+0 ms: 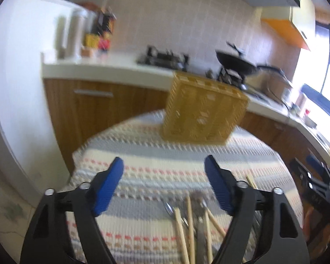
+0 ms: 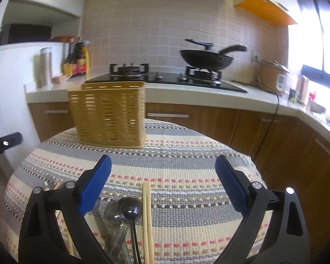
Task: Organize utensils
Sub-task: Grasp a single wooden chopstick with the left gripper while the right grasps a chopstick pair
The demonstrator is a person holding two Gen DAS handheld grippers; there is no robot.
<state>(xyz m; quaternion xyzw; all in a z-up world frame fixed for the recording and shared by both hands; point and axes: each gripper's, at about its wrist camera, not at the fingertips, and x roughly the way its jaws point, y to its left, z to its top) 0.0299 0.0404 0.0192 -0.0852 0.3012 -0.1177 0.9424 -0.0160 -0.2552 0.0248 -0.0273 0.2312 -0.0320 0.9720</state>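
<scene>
A yellow woven utensil basket [image 1: 203,112] [image 2: 109,114] stands upright at the far side of a table under a striped cloth [image 1: 147,176] [image 2: 182,176]. Wooden chopsticks [image 1: 184,228] and metal cutlery [image 1: 200,224] lie in a loose pile near the front, just below my left gripper [image 1: 164,171], which is open and empty. In the right wrist view a pair of chopsticks [image 2: 147,220], a dark spoon [image 2: 131,206] and a clear spoon [image 2: 113,213] lie under my right gripper [image 2: 162,169], also open and empty. The right gripper shows at the left view's right edge [image 1: 314,176].
Behind the table runs a white kitchen counter [image 2: 187,92] with wooden cabinets, a gas hob with a black wok [image 2: 205,59], sauce bottles [image 2: 76,61], and a rice cooker [image 2: 274,77]. The left gripper's tip shows at the right view's left edge [image 2: 6,143].
</scene>
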